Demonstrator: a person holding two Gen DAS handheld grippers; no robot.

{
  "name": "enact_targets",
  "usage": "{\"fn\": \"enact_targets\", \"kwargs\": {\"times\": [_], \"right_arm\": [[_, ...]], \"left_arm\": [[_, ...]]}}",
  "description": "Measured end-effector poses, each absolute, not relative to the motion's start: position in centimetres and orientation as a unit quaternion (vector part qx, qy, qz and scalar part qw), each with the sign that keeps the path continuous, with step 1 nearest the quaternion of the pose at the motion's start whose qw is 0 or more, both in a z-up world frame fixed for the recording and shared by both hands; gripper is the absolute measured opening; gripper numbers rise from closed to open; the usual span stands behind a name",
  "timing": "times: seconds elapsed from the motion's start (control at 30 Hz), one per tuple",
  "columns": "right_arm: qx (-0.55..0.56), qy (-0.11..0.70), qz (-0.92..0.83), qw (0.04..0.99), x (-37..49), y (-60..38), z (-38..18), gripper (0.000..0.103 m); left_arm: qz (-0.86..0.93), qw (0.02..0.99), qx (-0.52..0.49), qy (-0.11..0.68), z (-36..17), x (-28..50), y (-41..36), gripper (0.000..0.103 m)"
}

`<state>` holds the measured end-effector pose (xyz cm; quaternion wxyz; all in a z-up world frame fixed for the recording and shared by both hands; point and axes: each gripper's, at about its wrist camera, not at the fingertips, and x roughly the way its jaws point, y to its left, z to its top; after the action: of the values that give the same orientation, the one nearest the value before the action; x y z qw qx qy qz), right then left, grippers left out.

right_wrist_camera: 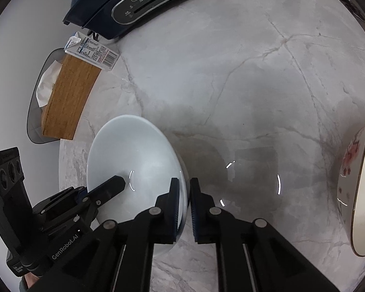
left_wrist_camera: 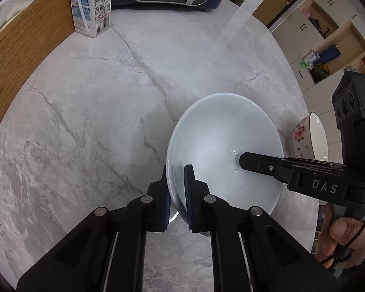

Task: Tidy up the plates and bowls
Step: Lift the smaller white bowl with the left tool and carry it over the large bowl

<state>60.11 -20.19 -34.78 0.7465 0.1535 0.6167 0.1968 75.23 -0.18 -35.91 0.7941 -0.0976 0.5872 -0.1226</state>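
Grey marble tabletop carries a plain white round bowl. Left gripper has its jaws clamped on the near rim. Right gripper pinches the other rim. Step: gripping. Next, I think, lift evenly toward the flowery bowl.

A round grey marble-veined table stands by a white wall, with pale cupboards and open wooden shelves of clutter beyond its far edge, under soft even light.
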Motion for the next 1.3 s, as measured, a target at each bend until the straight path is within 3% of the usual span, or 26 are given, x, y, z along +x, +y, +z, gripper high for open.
{"fn": "enact_targets", "kwargs": {"times": [0.7,1.3], "right_arm": [[0.147,0.587,0.209,0.769,55.8,-21.8,-28.4,0.011],[0.158,0.564,0.211,0.783,42.1,-27.0,-24.0,0.012]], "left_arm": [[-0.145,0.812,-0.082,0.56,-28.6,69.8,-1.0,0.008],[-0.208,0.808,-0.065,0.548,-23.1,55.9,-5.7,0.008]]}}
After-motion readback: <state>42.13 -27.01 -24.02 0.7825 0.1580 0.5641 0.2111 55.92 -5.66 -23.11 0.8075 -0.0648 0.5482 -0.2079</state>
